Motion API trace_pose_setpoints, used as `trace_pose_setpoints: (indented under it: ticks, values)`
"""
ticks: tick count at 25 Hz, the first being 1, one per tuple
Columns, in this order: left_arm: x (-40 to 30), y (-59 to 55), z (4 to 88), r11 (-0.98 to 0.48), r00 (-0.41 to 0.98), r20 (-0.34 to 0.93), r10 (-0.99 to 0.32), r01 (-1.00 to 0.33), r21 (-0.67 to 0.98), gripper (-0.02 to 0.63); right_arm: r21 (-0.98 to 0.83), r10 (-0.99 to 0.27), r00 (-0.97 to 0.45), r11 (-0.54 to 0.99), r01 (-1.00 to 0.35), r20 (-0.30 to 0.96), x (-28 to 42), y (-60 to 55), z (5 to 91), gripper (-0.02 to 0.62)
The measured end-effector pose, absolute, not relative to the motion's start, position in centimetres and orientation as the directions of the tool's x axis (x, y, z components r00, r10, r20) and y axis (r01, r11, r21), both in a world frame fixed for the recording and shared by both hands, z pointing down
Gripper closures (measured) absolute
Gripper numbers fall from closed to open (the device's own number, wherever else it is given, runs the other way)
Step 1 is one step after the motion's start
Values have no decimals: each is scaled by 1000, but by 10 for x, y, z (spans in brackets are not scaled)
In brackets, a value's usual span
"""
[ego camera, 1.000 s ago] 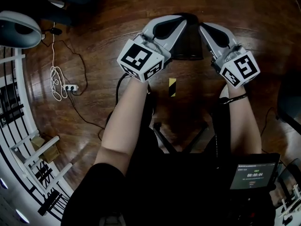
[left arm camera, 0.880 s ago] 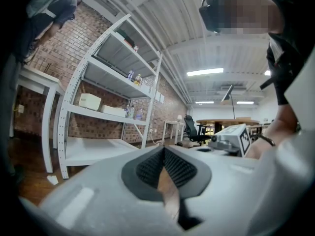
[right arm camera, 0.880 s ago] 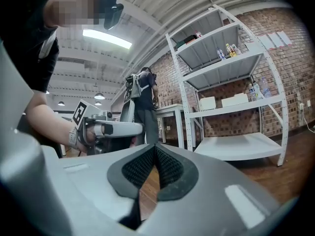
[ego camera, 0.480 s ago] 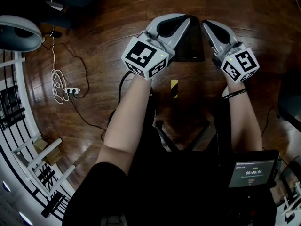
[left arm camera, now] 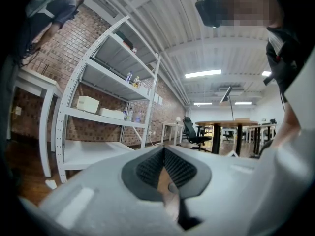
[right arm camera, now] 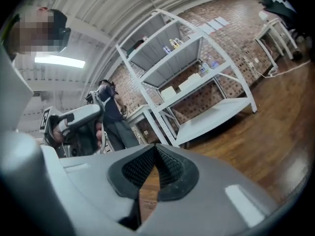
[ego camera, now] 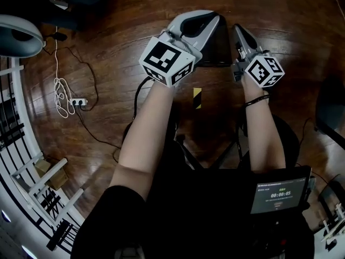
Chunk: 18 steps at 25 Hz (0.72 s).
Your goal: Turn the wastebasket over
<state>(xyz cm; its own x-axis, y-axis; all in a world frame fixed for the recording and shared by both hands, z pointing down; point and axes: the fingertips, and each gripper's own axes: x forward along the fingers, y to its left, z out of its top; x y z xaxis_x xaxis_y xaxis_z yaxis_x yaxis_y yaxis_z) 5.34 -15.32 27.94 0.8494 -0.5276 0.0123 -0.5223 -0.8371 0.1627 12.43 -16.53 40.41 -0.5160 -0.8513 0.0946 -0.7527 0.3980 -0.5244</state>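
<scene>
Jaws first: the left gripper (left arm camera: 164,149) is closed right up, its ribbed pads brought together at the tips, and nothing is caught between them. The right gripper (right arm camera: 155,147) is shut in the same way, with its pads met at the front and nothing held.

From the head view, both are pointed away from the person. The left gripper (ego camera: 209,18) and the right gripper (ego camera: 237,30) are set side by side over the wooden floor (ego camera: 118,20).

And there it is: the black wastebasket (ego camera: 219,46) is found between the two, flanked on both sides. The left gripper's body is laid along its left edge and partly over it. The right gripper is kept just beside its right edge. Whether either is pressed against the wastebasket's wall cannot be told from above, and which way up it stands cannot be made out.

Just nearer the person, a strip of yellow-and-black tape (ego camera: 197,98) is stuck to the floor. Well to the left, a white cable (ego camera: 63,88) is looped beside a power strip (ego camera: 80,100).

Ahead of the left jaws, a white shelving rack (left arm camera: 106,112) is set against a brick wall (left arm camera: 93,38). More white shelving is seen on the right gripper's side.
</scene>
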Motion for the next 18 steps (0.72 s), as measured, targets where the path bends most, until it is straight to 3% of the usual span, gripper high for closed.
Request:
trace_pose_setpoints:
  ticks: [6, 11, 18]
  values:
    - [56, -152, 267, -840, 853, -1, -523, -515, 171, 604, -679, -896, -410, 192, -709, 174, 136, -137, 469, 586]
    - [48, -153, 272, -831, 845, -12, -535, -523, 188, 604, -843, -941, -279, -15, -537, 194, 141, -107, 532, 584]
    - [49, -150, 271, -834, 849, -25, -528, -512, 208, 604, -890, -925, -153, -275, -363, 348, 137, -52, 605, 583]
